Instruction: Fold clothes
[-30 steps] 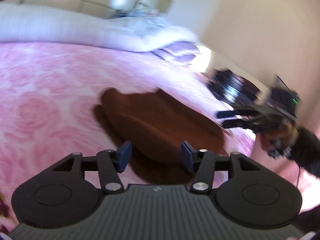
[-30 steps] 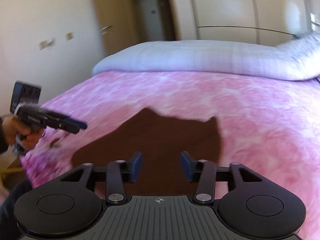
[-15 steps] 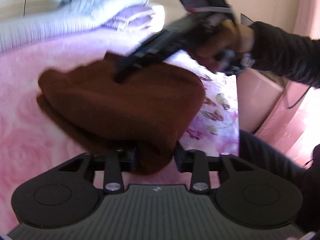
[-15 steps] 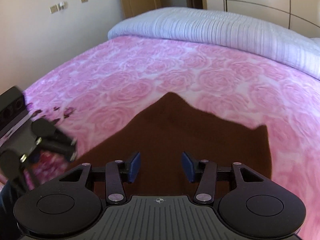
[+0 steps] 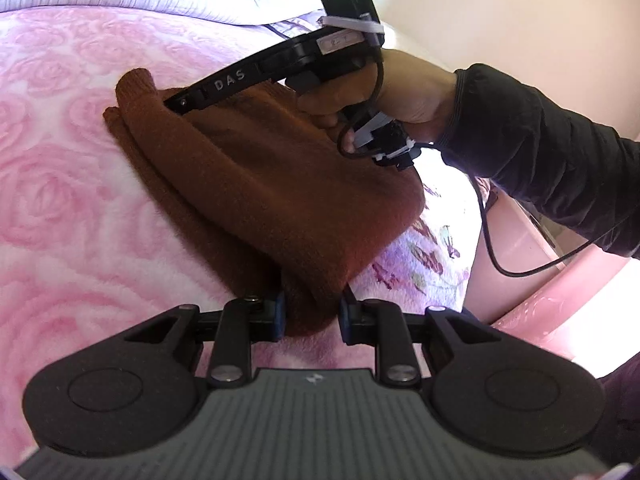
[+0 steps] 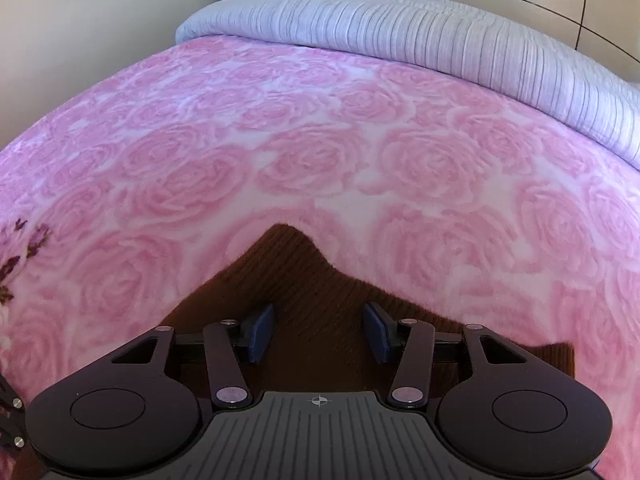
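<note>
Garment: brown knit garment [image 5: 256,184], folded/bunched, lies on pink rose-print blanket [image 5: 60,208] near bed's near edge; layers stacked, one corner pointing to far left in left wrist view. In right wrist view same knit [image 6: 296,280] fills lower centre, ribbed weave visible, a peak pointing to far side.
Near corner: thick fold of the knit sits btwn blue pads [image 5: 279,316] of left gripper [image 5: 311,314]; pads press on cloth both sides.
Left gripper: jaws narrow & closing, w/ the knit fold clamped btwn them.
Right gripper: seen from left wrist cam as black tool [image 5: 184,102] reaching in from right, tips over far-left part of garment; touching cloth or just above, can't tell. From own cam [image 6: 318,332] jaws stand mid-wide, pads apart, knit below the gap, nothing pinched.
Right hand: hand [image 5: 384,92] grips the tool's handle, dark sleeve [image 5: 540,152] behind, black cable [image 5: 492,248] looping down from it.
Blanket: covers bed; floral purple-print edge [image 5: 432,256] shows right of the garment.
Far side: pale striped duvet [image 6: 440,28] rolled along bed's far edge; cream wall [image 6: 80,40] w/ switch plates at left, wardrobe panels at far right.
</note>
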A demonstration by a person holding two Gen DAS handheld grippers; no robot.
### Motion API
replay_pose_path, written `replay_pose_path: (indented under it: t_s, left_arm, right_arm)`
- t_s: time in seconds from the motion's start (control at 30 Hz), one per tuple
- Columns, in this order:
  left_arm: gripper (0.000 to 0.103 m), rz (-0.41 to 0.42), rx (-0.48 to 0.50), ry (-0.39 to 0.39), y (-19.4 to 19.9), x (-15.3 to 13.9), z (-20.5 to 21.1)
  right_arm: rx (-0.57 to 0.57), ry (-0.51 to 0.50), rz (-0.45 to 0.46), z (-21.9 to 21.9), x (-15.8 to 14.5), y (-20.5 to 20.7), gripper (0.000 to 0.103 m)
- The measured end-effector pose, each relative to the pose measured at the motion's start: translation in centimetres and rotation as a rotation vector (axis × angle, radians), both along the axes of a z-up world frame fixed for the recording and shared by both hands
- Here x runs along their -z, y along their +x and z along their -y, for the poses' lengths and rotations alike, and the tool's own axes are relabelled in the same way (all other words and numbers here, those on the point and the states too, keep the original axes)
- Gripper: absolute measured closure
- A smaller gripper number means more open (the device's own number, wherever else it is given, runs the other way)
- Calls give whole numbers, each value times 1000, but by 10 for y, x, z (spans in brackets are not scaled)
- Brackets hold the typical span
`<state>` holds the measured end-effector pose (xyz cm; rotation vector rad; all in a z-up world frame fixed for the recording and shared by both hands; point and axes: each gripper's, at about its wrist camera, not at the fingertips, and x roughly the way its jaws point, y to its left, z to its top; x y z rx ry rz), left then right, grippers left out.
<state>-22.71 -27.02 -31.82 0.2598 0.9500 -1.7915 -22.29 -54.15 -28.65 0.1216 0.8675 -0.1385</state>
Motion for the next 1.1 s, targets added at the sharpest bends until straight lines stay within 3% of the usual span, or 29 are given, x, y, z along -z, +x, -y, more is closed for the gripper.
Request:
replay_pose_path:
  t_s: [0.17,0.33,0.47,0.57,0.7,0.77,0.9,1.03,1.1]
  left_arm:
    - [83,43,-23,1,-5,-6,-4]
    - [83,37,-55,5,-6,-6,-5]
    - [81,64,-63,17,-5,-15,-13]
    - [84,90,-59,11,-3,-26,-27]
    - [84,113,-118,-66,3,-50,-50]
    - [84,112,-150,-107,5,-60,-48]
    - [84,113,-120,-136,-3,-69,-15]
    - [84,197,-56,-5,-20,-42,20]
    - [84,206,-50,10,-21,-39,22]
  right_arm:
    - [-3,-19,62,-16,-26,-7,54]
    - [-37,-63,-27,-30,3,14,54]
    - [-7,34,18,-11,-1,11,54]
    - [32,51,78,-5,-23,-15,54]
    - [98,67,140,-2,-41,-76,54]
    - [143,92,154,2,-39,-105,54]
    - [225,143,150,4,-25,-151,54]
    - [255,189,133,14,-5,-171,54]
    - [257,197,140,18,-4,-174,54]
